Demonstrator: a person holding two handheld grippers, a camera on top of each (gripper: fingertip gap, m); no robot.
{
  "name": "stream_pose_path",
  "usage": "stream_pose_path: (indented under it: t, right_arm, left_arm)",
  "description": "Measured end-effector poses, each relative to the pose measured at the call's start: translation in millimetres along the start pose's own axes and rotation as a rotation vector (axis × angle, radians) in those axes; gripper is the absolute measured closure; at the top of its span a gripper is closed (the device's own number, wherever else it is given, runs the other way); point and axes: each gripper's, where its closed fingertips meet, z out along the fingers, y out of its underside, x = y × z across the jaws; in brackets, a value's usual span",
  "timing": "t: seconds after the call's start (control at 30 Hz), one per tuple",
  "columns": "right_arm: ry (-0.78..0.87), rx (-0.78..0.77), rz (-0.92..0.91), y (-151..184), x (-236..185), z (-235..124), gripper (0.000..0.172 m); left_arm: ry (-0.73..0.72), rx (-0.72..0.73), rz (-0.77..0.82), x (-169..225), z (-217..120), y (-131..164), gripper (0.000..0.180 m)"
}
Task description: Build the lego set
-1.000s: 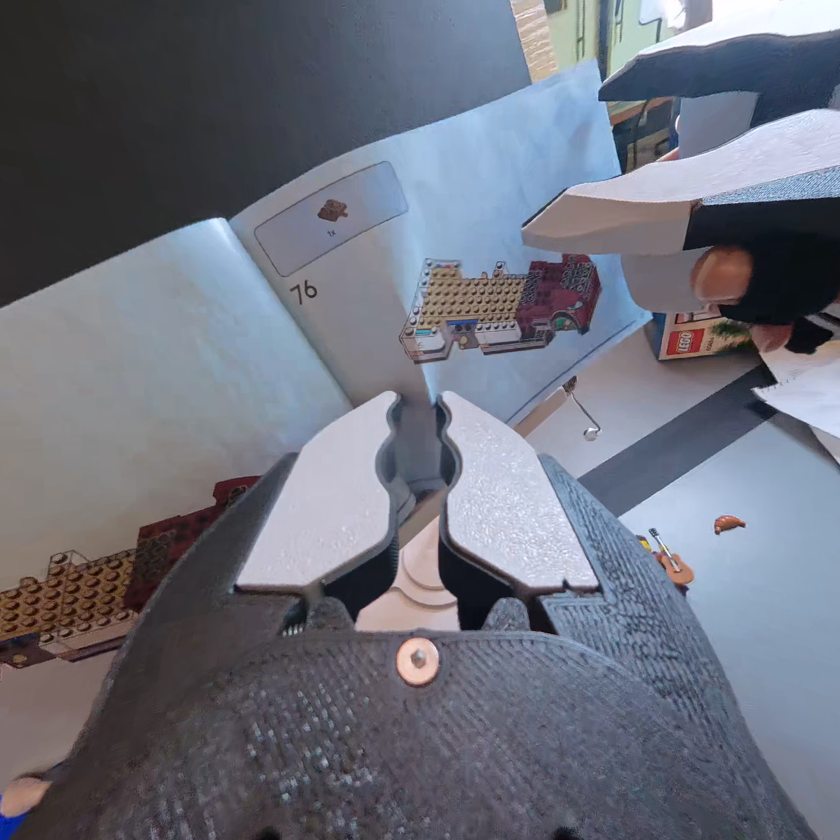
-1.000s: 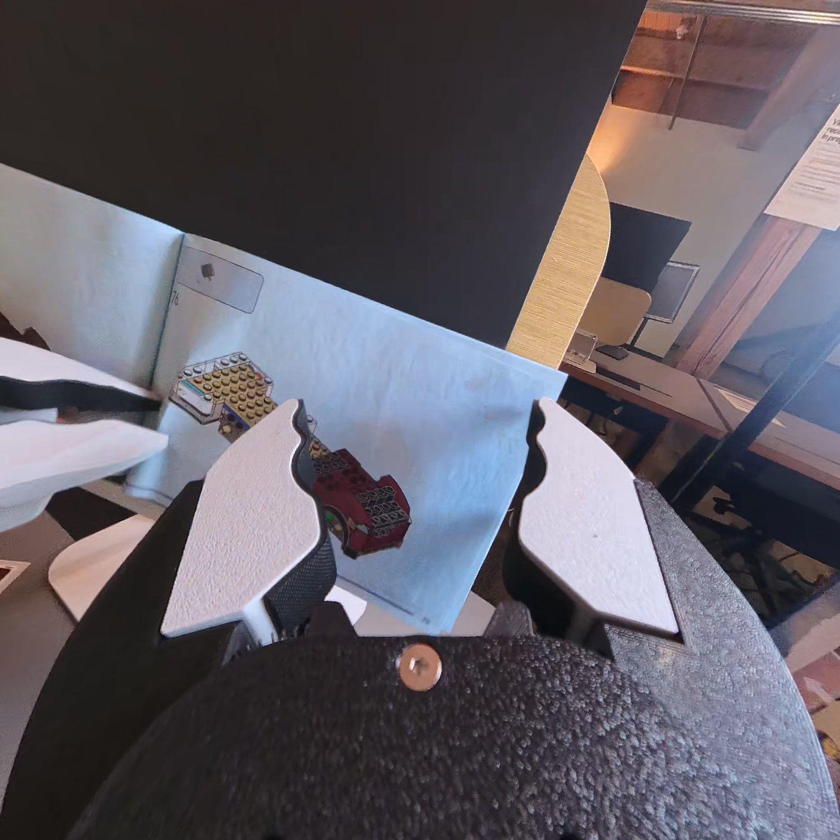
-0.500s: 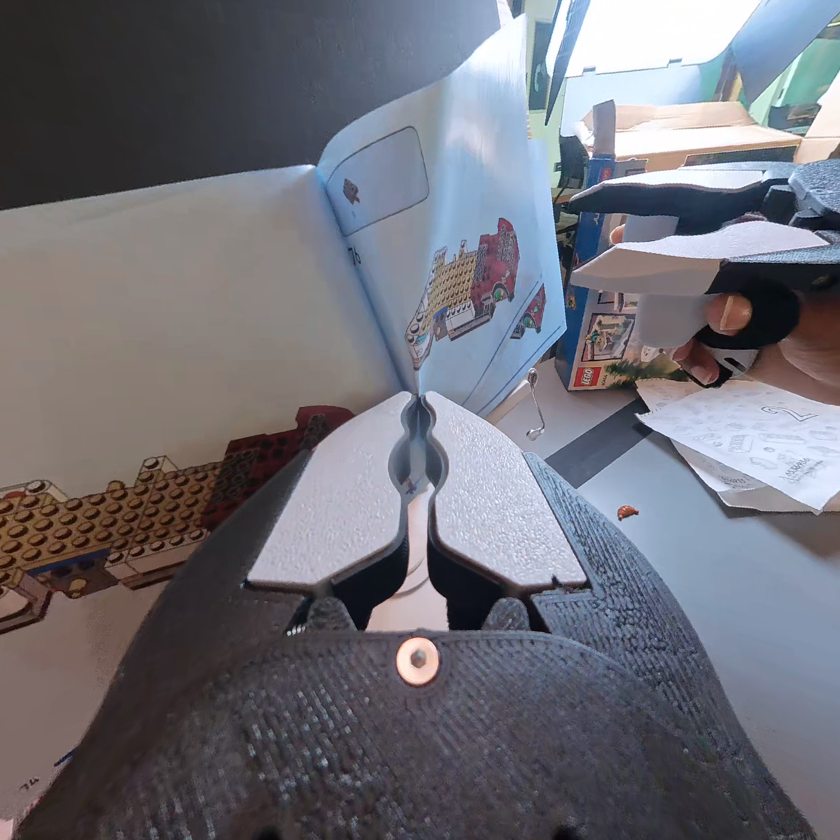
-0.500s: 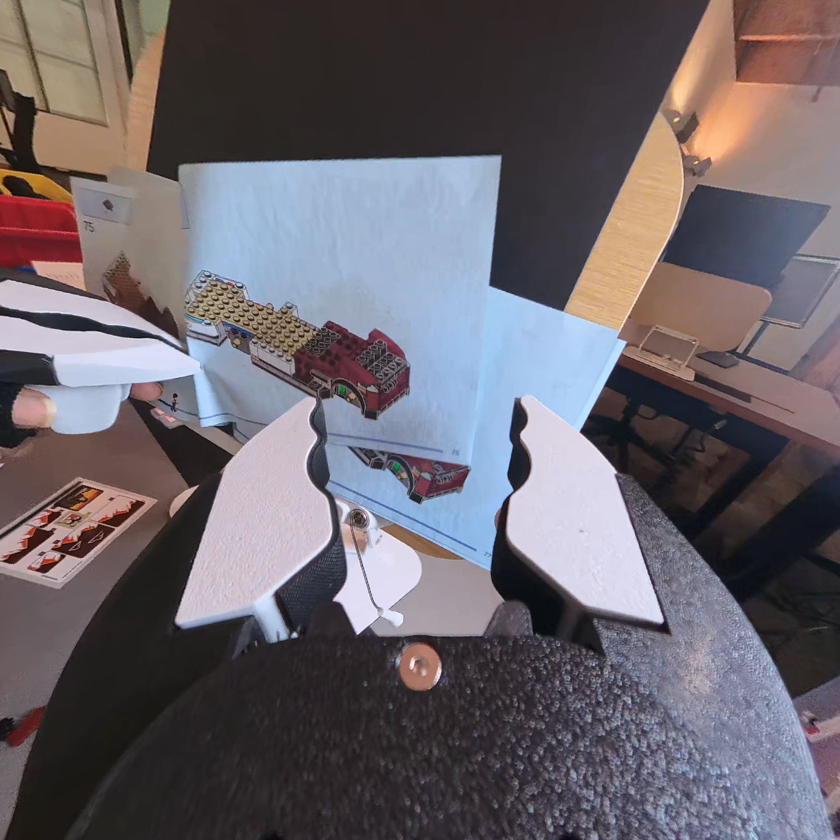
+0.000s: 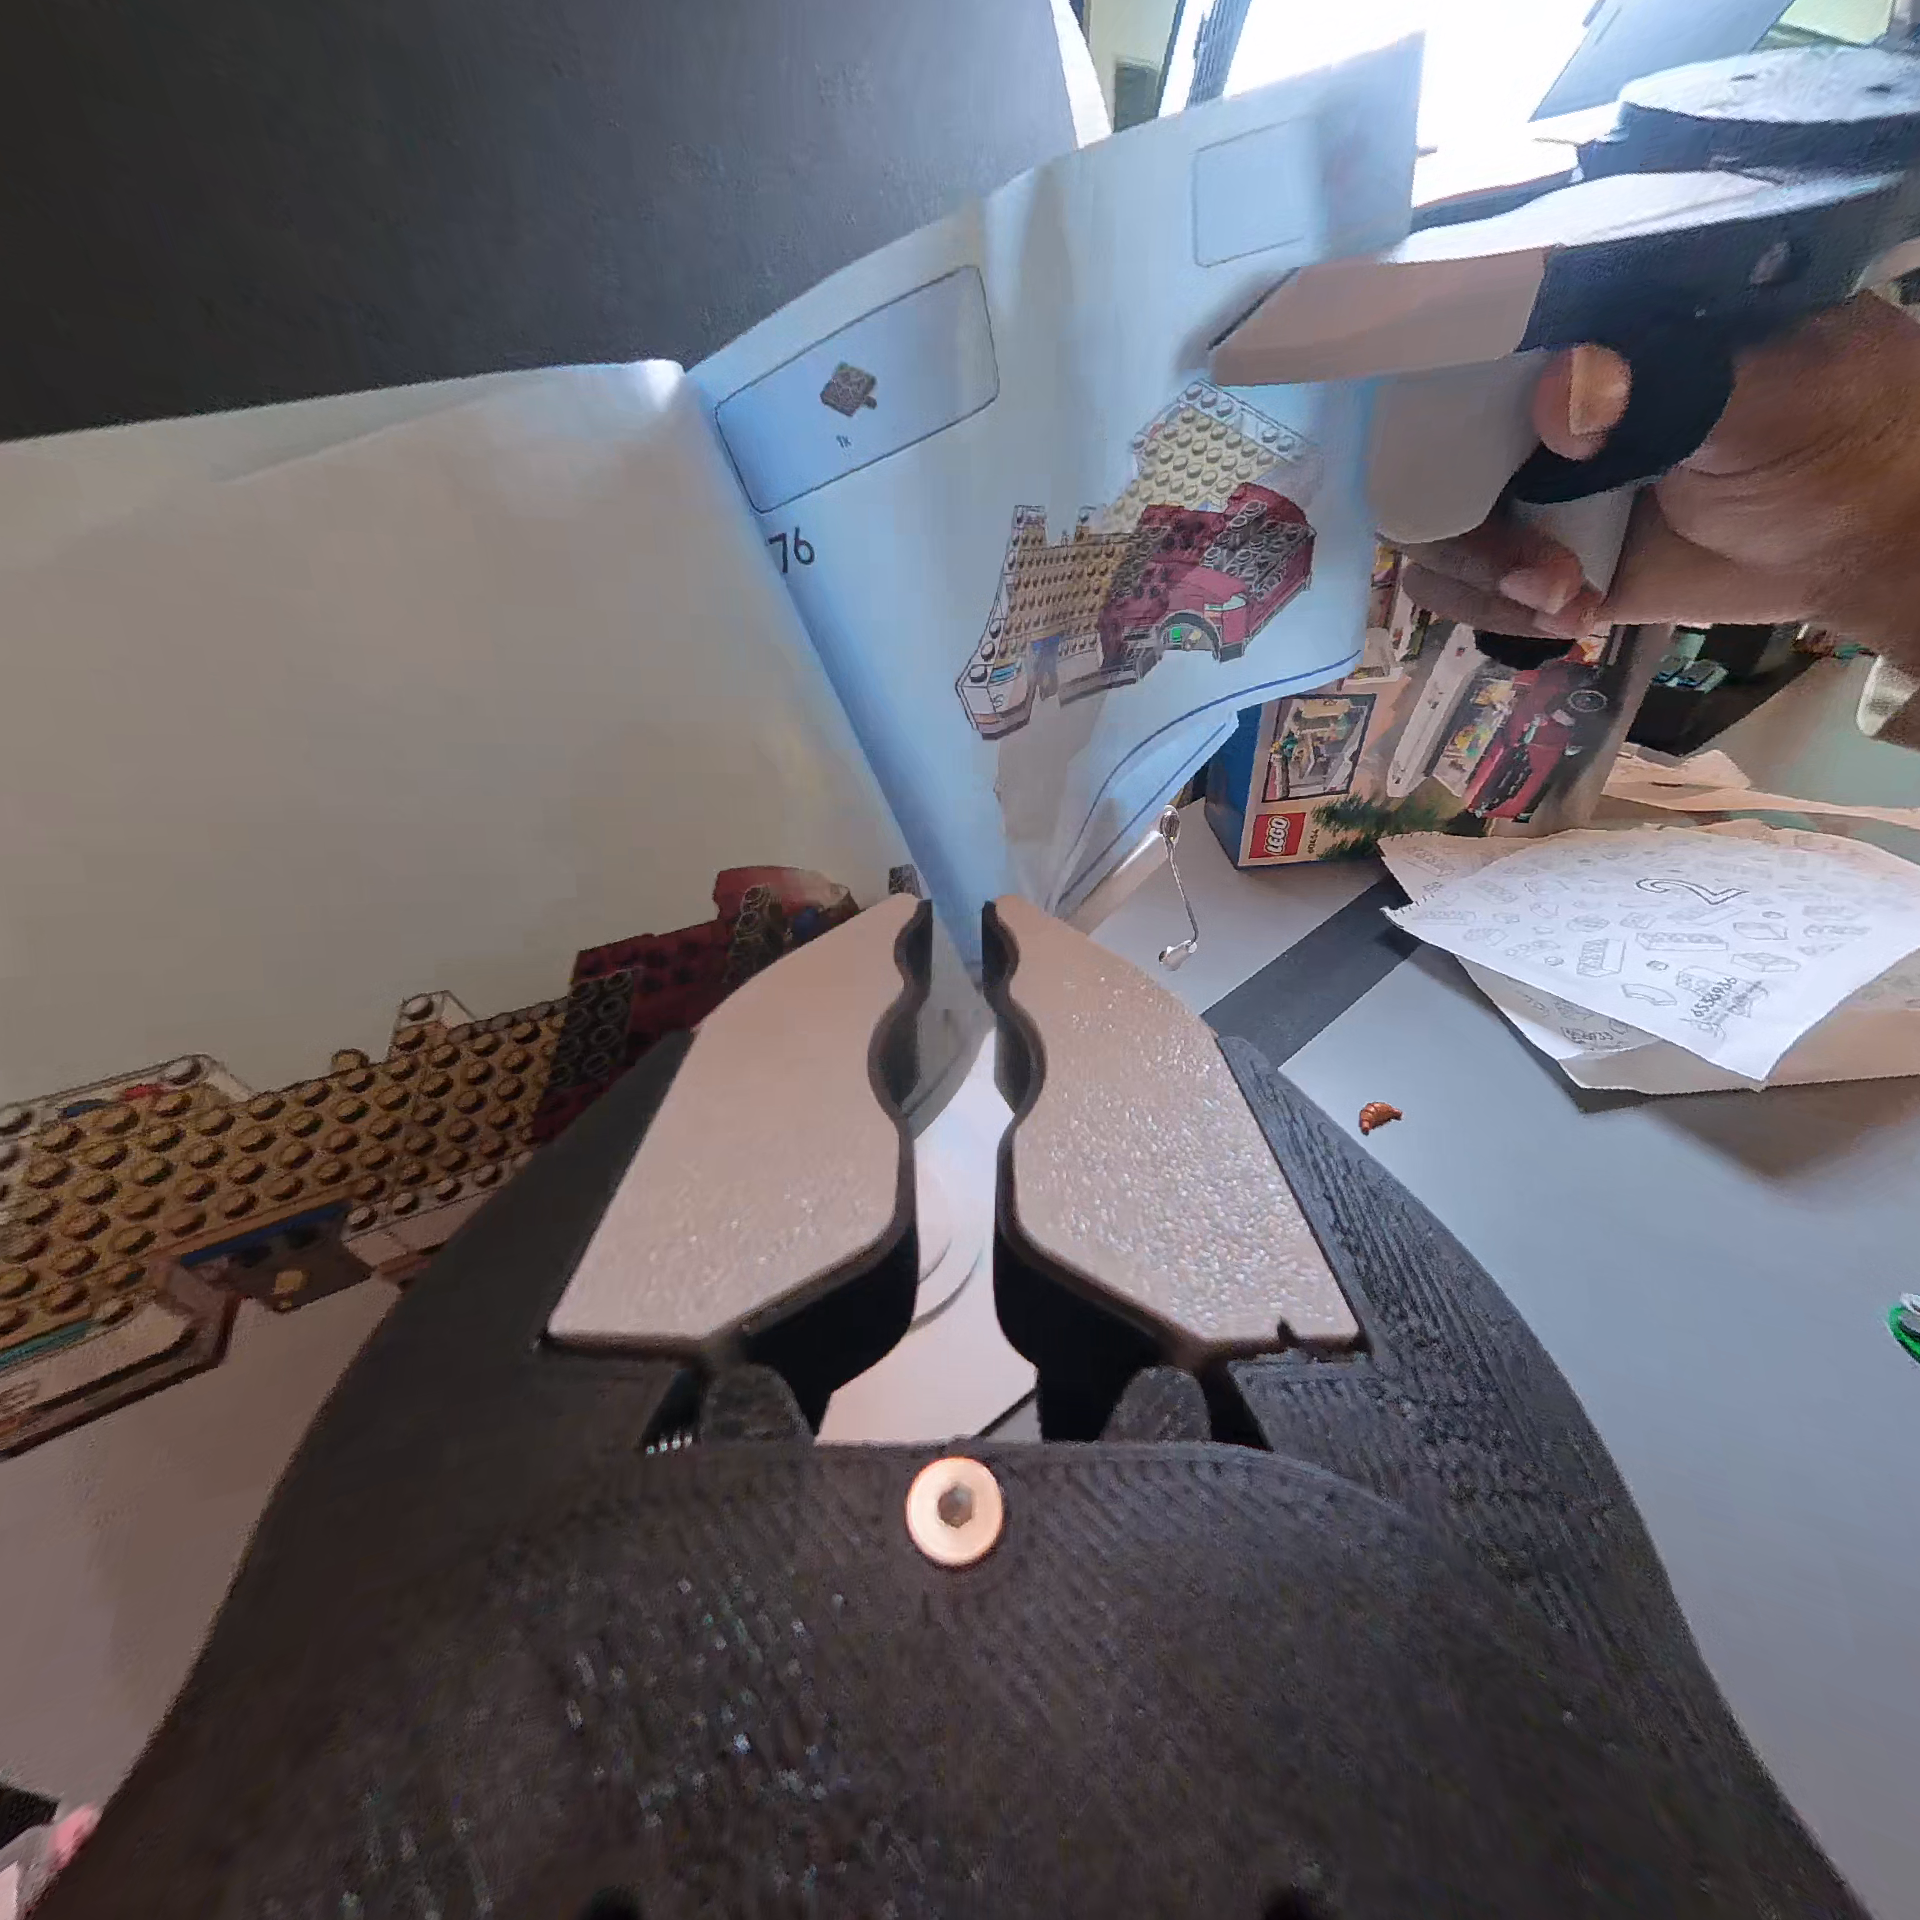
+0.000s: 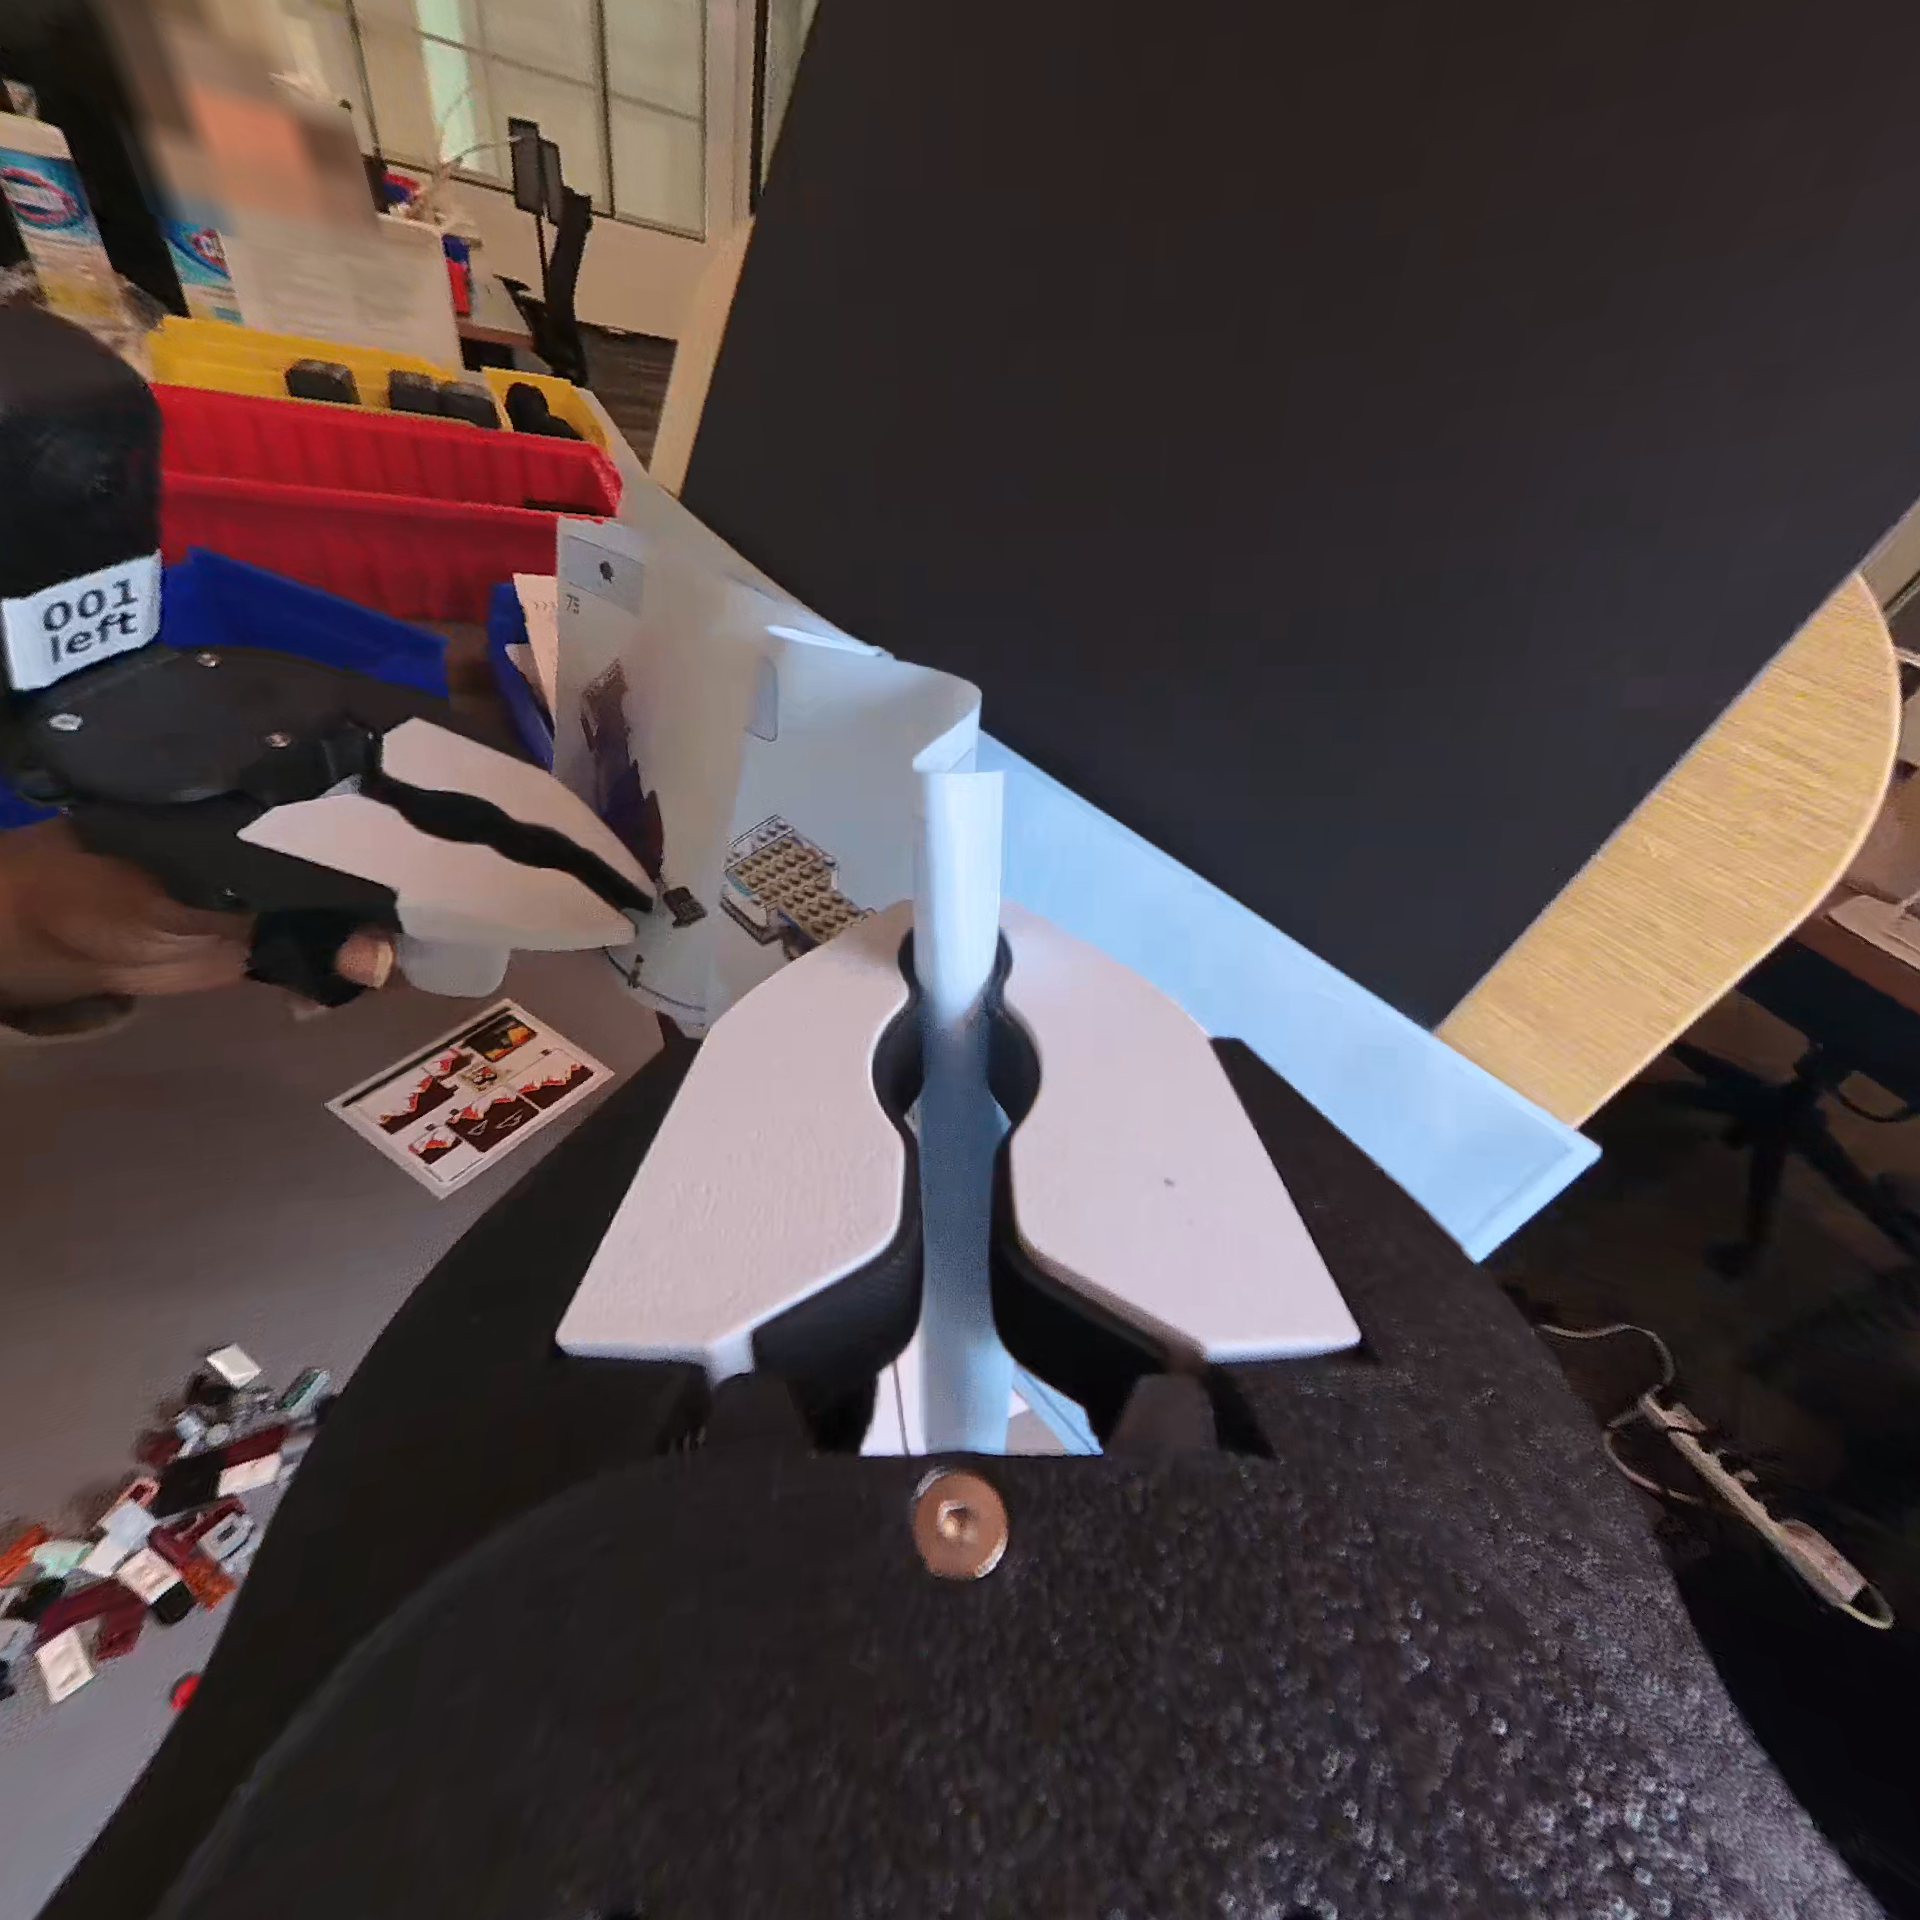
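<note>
Grips a curled, pale blue page [image 6: 956,831] with the right claw [image 6: 954,930], pads pressed on both sides of the paper. Leaves only a small gap in the left claw [image 5: 956,914], pads a little apart, with the bottom edge of that page running up between them. Belongs to an open booklet [image 5: 364,675] that stands up at 12 o'clock, full of brick pictures.

Best to pinch softly, since thin paper rips fast. Better to pull along the bend of the page and not away from the fold of the booklet. Wise to move both claws slowly together, so nothing creases.

Farther out, at 10 o'clock from the right claw: a yellow bin [image 6: 239,358] with a few dark lumps [image 6: 436,393] in it, too small to name. Just below: red bins [image 6: 364,457] and a blue bin [image 6: 312,623], insides hidden. At 8 o'clock: a heap of loose bricks [image 6: 156,1475] right on the grey table [image 5: 1558,1299], in no bin at all. At 2 o'clock from the left claw: a blue toy box [image 5: 1330,769] standing up, insides hidden, and beside it a flat white paper bag [image 5: 1714,935].
</note>
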Motion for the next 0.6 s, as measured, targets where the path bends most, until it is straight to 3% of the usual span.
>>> stream_pose_path:
  t: [0.13, 0.3, 0.5, 0.6]
  right_arm:
    - [-0.060, -0.038, -0.001, 17.7, -25.0, -30.3, 0.167]
    - [-0.196, -0.070, 0.027, 28.3, -71.3, -48.8, 0.171]
    - [-0.273, -0.106, -0.003, 12.2, -121.6, -0.5, 0.171]
    - [-0.220, -0.117, -0.049, 5.7, -121.1, 35.7, 0.171]
  left_arm:
    - [-0.028, -0.014, -0.013, -5.9, -28.3, 1.1, 0.165]
    - [-0.110, -0.149, -0.024, -25.7, -58.0, 38.8, 0.162]
    - [-0.171, -0.173, -0.050, -48.6, -56.2, 54.0, 0.164]
    - [-0.202, -0.172, -0.048, -57.7, -50.7, 47.1, 0.174]
